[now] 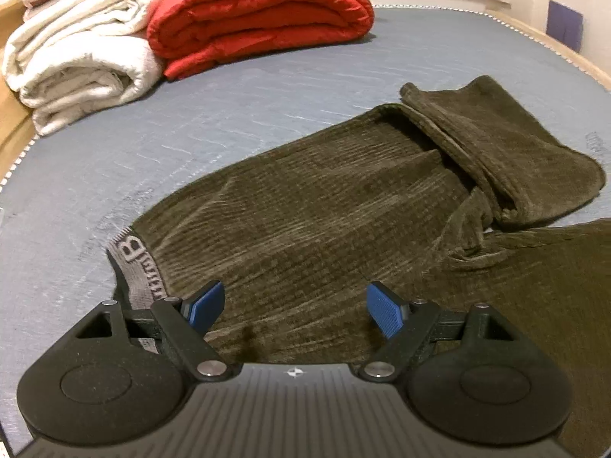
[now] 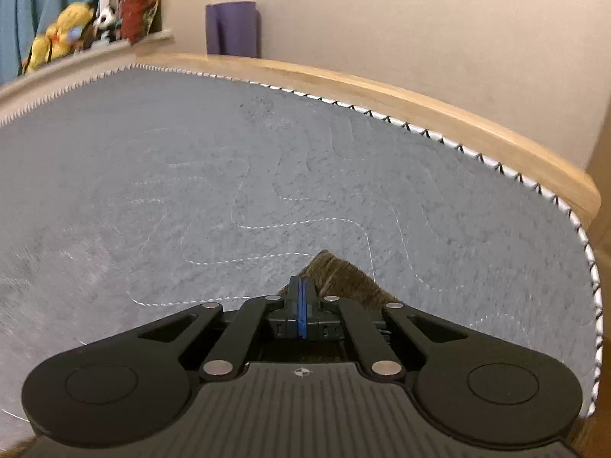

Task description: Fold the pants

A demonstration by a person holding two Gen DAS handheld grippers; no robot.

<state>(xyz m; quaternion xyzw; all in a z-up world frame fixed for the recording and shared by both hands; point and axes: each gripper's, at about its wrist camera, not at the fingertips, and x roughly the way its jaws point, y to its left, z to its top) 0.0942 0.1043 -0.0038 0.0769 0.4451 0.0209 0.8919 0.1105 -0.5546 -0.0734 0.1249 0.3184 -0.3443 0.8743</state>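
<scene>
- While pinching a tuft of the olive pants (image 2: 345, 278) between pressed-together pads, right gripper (image 2: 301, 307) best kept clamped: only a small peak of cloth shows just past the fingertips, so a slack grip would likely drop it.
- Left gripper (image 1: 296, 311) spread wide, nothing between its blue pads, hovering over the waist end of the pants (image 1: 305, 221), grey waistband (image 1: 137, 267) just to its left.
- Probably the next need: close the left gripper on the waistband edge before lifting, then carry both ends together so the cloth folds flat rather than bunching.
- One leg end (image 1: 508, 152) already doubled over, ahead and to the right of the left gripper; worth smoothing, or the fold will trap that lump.
- Grey mattress (image 2: 267, 175) bare ahead of the right gripper, wooden bed frame (image 2: 382, 87) beyond.
- Red quilt (image 1: 259, 19) and white blanket (image 1: 80, 61) stacked far ahead-left of the left gripper, well apart from the pants, not in the way.
- Soft toys (image 2: 76, 26) and purple mat (image 2: 233, 28) beyond the bed, irrelevant.
</scene>
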